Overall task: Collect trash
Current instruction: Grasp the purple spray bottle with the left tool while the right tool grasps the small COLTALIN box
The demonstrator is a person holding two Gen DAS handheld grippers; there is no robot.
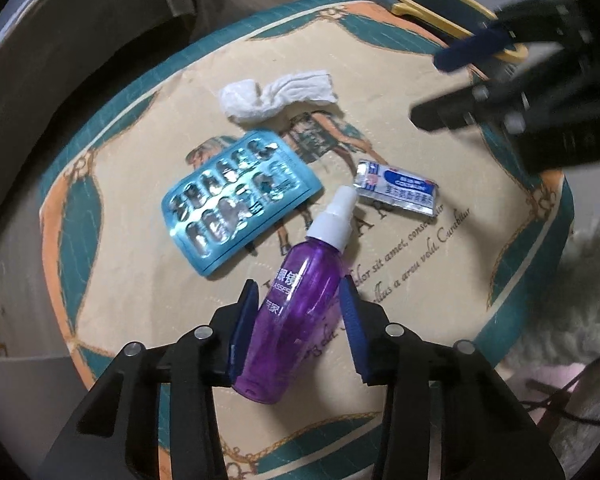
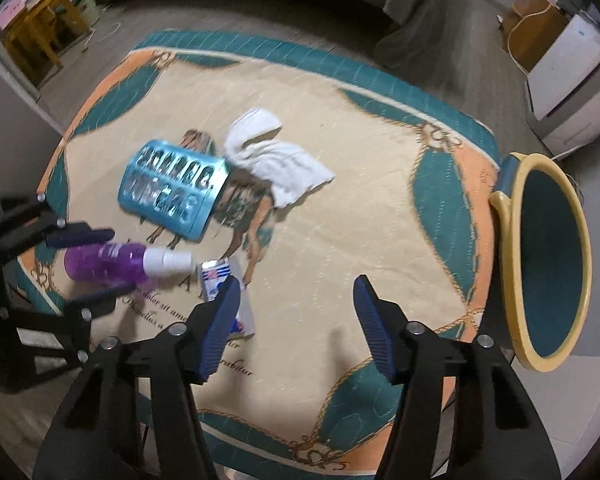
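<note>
Round desk under a cream printed cloth with teal and orange border, carrying all the trash. Teal bin with a yellow rim standing off the desk's edge, mouth facing the right wrist camera.

Right tongs above the cloth, spread wide, nothing between the blue pads. Left tongs lowered around the bottle, one pad against its side, the other just beside its shoulder; hard to tell whether actually pinching.

Crumpled white paper tissue lying toward the far side of the desk. Blue blister pack with silver foil pockets flat near the middle, just beside the tissue. Translucent purple plastic spray bottle with a white cap lying on its side on the cloth, cap pointing at the sachet. Small silver foil sachet with blue print just beyond the cap, partly hidden behind one finger of the right tongs.
</note>
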